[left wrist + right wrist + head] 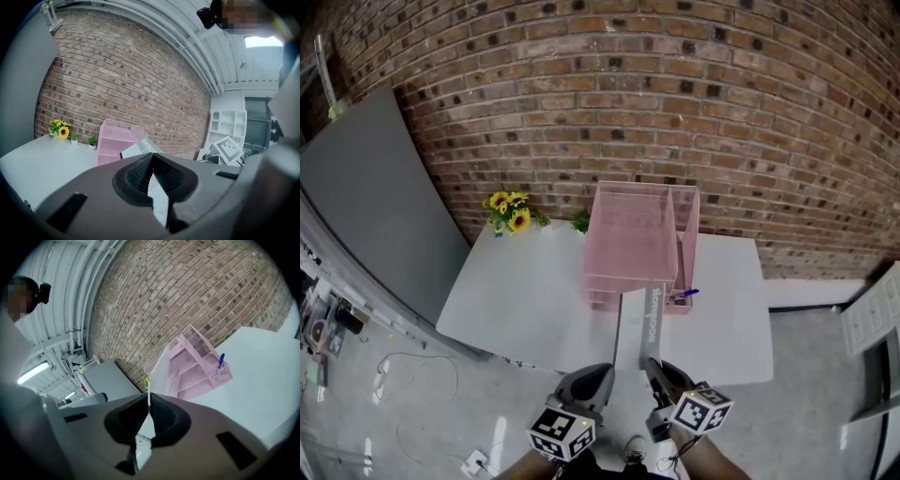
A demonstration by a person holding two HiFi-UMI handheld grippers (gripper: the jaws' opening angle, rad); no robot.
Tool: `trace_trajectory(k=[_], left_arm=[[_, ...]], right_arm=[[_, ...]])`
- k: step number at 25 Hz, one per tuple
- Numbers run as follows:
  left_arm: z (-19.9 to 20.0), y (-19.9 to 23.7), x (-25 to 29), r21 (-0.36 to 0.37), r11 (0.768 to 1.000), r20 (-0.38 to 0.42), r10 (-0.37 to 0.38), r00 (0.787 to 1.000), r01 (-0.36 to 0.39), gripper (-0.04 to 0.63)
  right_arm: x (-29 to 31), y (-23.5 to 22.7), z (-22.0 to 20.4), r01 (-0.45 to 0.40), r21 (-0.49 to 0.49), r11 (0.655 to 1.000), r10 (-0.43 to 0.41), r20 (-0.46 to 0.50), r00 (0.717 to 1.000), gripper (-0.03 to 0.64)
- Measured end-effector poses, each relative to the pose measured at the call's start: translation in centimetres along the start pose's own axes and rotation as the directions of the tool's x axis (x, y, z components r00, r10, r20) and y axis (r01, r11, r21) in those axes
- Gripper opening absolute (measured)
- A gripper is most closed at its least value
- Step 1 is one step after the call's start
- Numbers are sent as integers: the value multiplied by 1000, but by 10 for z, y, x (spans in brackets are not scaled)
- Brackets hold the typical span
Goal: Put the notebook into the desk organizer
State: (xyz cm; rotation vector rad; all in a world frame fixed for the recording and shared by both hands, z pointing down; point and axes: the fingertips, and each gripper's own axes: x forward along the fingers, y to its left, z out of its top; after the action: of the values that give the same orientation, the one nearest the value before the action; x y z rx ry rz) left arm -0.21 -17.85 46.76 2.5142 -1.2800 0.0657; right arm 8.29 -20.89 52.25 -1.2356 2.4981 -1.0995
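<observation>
A grey panel [375, 206] leans against the brick wall [675, 84] at far left, beside a white table [525, 300] whose back edge carries a bunch of sunflowers [508, 211] and a small green plant [579, 222]. At the table's near edge the left gripper [602, 373], seen from the head view with its marker cube [562, 431] towards the camera, has its jaws pinched onto the left side of the notebook [637, 328]. In the left gripper view the two ribbed pads [138, 173] press against the notebook's pale edge [158, 192]. The grey notebook runs lengthwise away from the person, raised over the front of the table. Its far end meets the front of the pink mesh desk organizer [633, 239], which stands near the middle of the table. Whether that end has entered a compartment cannot be told. The right gripper [654, 367] clamps the notebook's right side. In the right gripper view its jaws [149, 399] are closed tight on the thin edge of the notebook [159, 371], with the desk organizer [197, 369] beyond. At right, a blue pen [684, 295] stands in the organizer's small front cup, just beside the notebook's far end.
</observation>
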Motion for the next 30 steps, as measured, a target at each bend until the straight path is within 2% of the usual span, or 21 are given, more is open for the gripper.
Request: trace_trajectory(k=[6,12,21,30], left_arm=[[3,25,-5,-3,1000,-12,-15,1000,15,5],[7,47,-9,-5,1000,-22,-22,1000,22,5],[8,87,-5,-12,999,-40,-34,999,34,5],[8,113,13,-25,997,-56,-70,996,69,5]], right_arm=[[20,5,-5,-18,150,989,11,49,999,12],[43,1,-9,-87,319,944,49,125,991,12],[84,-6,2,-102,373,922,35,183,982,12],[116,-29,13,-39,365,930,-33,189,981,12]])
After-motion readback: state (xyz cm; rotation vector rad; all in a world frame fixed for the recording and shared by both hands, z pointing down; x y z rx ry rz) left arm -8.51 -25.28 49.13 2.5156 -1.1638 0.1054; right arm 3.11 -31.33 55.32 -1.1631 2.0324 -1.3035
